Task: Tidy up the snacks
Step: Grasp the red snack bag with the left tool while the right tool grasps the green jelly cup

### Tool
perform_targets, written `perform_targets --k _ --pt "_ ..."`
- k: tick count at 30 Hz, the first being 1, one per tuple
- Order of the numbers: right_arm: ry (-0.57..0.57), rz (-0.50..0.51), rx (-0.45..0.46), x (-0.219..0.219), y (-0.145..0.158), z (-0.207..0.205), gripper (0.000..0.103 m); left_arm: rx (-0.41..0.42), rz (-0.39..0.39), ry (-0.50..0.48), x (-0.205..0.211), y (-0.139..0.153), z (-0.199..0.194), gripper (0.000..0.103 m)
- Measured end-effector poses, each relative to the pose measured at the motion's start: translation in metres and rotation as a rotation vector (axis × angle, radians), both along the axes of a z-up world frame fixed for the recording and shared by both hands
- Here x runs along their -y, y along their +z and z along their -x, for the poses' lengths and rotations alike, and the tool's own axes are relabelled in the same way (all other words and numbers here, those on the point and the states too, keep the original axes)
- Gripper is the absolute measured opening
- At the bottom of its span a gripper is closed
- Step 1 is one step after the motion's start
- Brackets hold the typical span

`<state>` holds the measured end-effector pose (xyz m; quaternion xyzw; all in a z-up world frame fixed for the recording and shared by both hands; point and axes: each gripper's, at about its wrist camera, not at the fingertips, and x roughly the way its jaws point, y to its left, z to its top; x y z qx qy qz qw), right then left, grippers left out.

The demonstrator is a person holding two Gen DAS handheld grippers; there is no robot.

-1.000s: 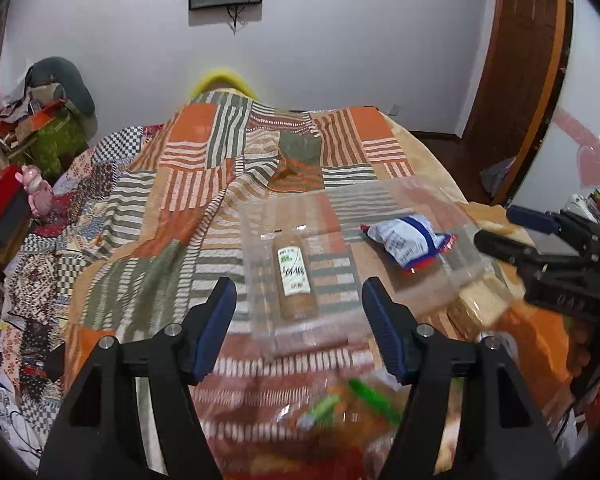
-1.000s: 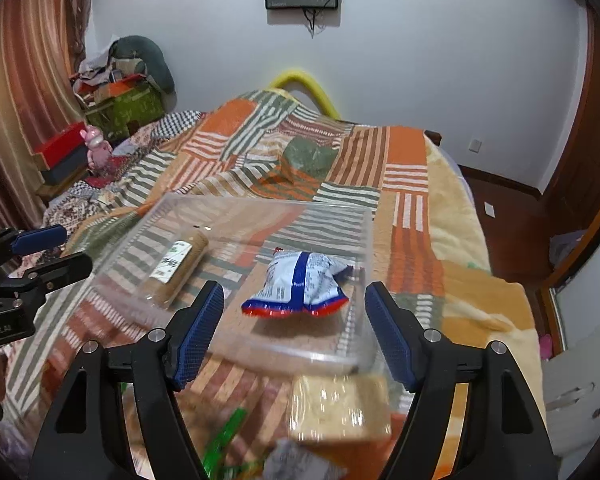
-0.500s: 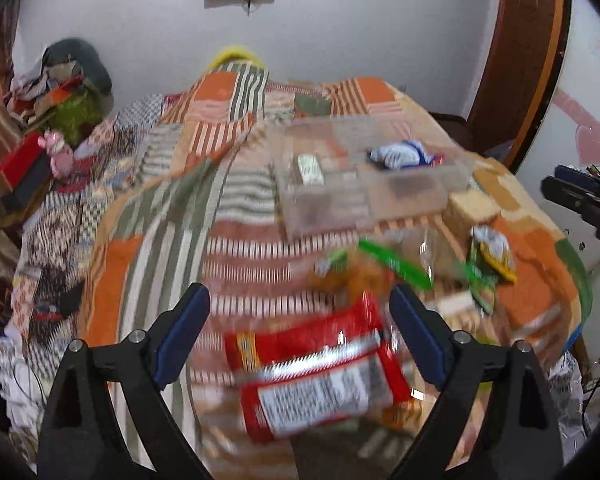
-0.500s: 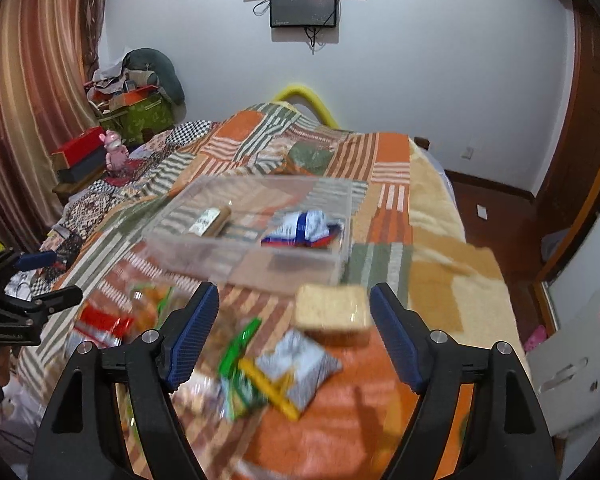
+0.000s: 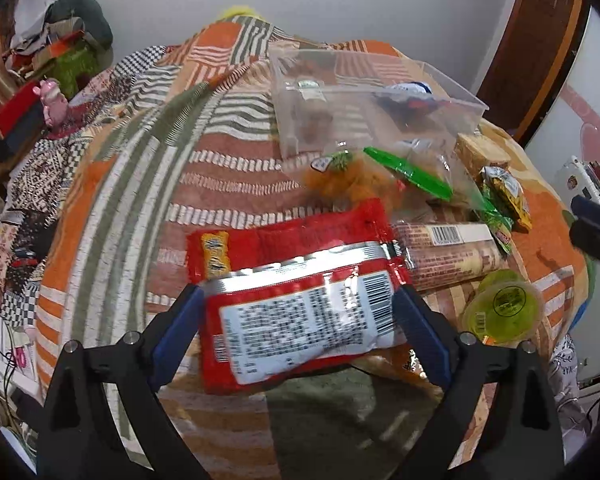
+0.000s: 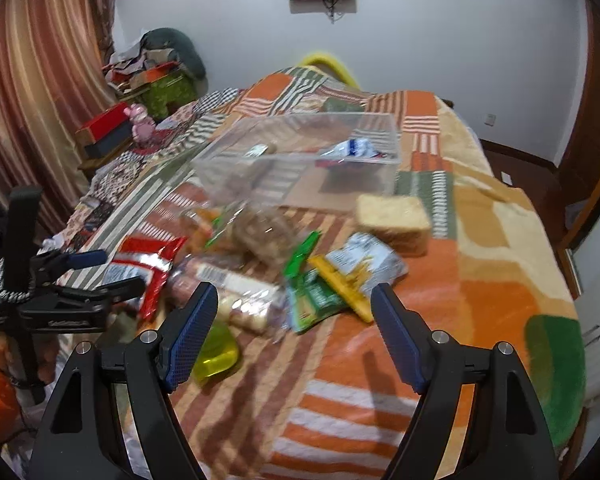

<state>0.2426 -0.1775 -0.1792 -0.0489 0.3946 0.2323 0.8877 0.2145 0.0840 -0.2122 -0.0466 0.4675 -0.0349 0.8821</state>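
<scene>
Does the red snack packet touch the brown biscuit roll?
Touching. In the left wrist view the red snack packet overlaps the end of the brown biscuit roll.

— Where's the bin from my side?

— I see the clear bin (image 6: 300, 160) on the bed (image 6: 500, 272), behind the loose snacks; two packets lie in it.

— And nearer me?

— The big snack packet (image 5: 300, 300) lies between my left gripper (image 5: 300, 320) pads. The biscuit roll (image 5: 448, 256) sits right of it, the jelly cup (image 5: 500, 312) before that roll.
</scene>
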Motion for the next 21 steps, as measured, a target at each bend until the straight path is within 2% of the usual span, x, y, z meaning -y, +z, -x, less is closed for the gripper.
perform_targets --k 2,8,10,13,14,16,18,21 --pt "0.017 0.006 -0.018 -0.007 -0.005 0.002 0.077 -0.002 -0.001 0.003 -0.001 -0.005 -0.004 0.103" --pt "0.061 0.035 -0.045 -0.026 -0.021 0.009 0.077 0.012 0.053 0.014 -0.01 -0.015 -0.011 0.103" --pt "0.073 0.04 -0.053 -0.029 -0.025 0.011 0.077 -0.03 0.12 0.019 -0.016 -0.023 -0.019 0.103" --pt "0.083 0.053 -0.071 -0.033 -0.032 0.01 0.077 -0.091 0.266 0.059 -0.033 -0.039 -0.029 0.103" --pt "0.086 0.055 -0.076 -0.035 -0.033 0.01 0.077 -0.085 0.275 0.068 -0.034 -0.04 -0.03 0.103" --pt "0.086 0.065 -0.084 -0.036 -0.039 0.008 0.076 -0.061 0.226 0.068 -0.031 -0.038 -0.03 0.101" --pt "0.091 0.065 -0.092 -0.037 -0.041 0.007 0.076 -0.042 0.197 0.056 -0.027 -0.034 -0.029 0.093" --pt "0.108 0.043 -0.113 -0.037 -0.043 0.005 0.066 -0.027 0.163 0.057 -0.025 -0.028 -0.028 0.083"
